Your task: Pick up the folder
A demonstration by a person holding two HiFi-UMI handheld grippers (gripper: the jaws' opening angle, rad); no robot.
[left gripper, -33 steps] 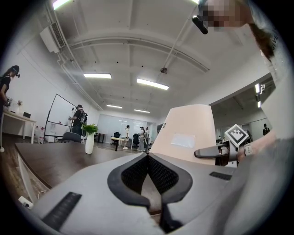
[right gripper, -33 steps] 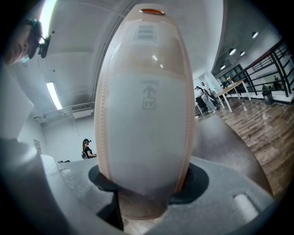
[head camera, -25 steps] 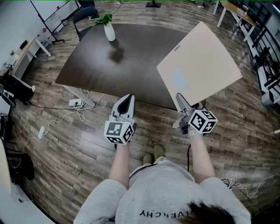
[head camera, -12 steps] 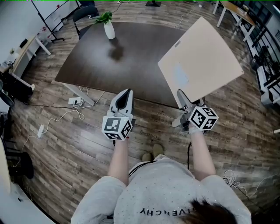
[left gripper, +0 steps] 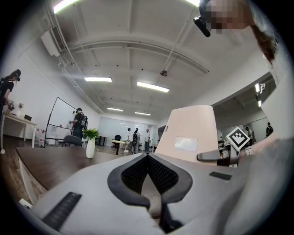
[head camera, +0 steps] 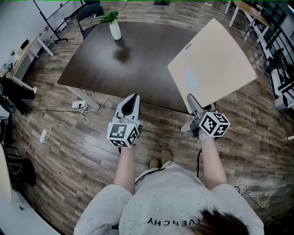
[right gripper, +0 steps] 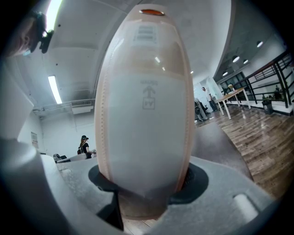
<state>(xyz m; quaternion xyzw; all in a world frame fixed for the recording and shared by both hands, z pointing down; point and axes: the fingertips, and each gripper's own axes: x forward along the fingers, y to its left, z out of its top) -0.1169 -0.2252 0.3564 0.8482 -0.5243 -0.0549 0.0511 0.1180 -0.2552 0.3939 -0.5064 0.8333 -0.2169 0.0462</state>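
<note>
The folder [head camera: 211, 64] is a wide beige one with a pale label, held up tilted above the right end of the dark table [head camera: 138, 59]. My right gripper [head camera: 192, 102] is shut on its near edge. In the right gripper view the folder [right gripper: 144, 105] stands edge-on between the pads and fills the middle, hiding the fingertips of the right gripper [right gripper: 144, 193]. My left gripper [head camera: 133, 100] hangs level in front of the table's near edge, shut and holding nothing. In the left gripper view the tips of the left gripper [left gripper: 148, 158] meet, and the folder [left gripper: 190, 133] rises to the right.
A white vase with a green plant [head camera: 115, 30] stands at the table's far end, with a dark chair [head camera: 89, 13] behind it. Cables and a power strip [head camera: 78, 108] lie on the wood floor at the left. Other desks [head camera: 248, 13] stand at the far right.
</note>
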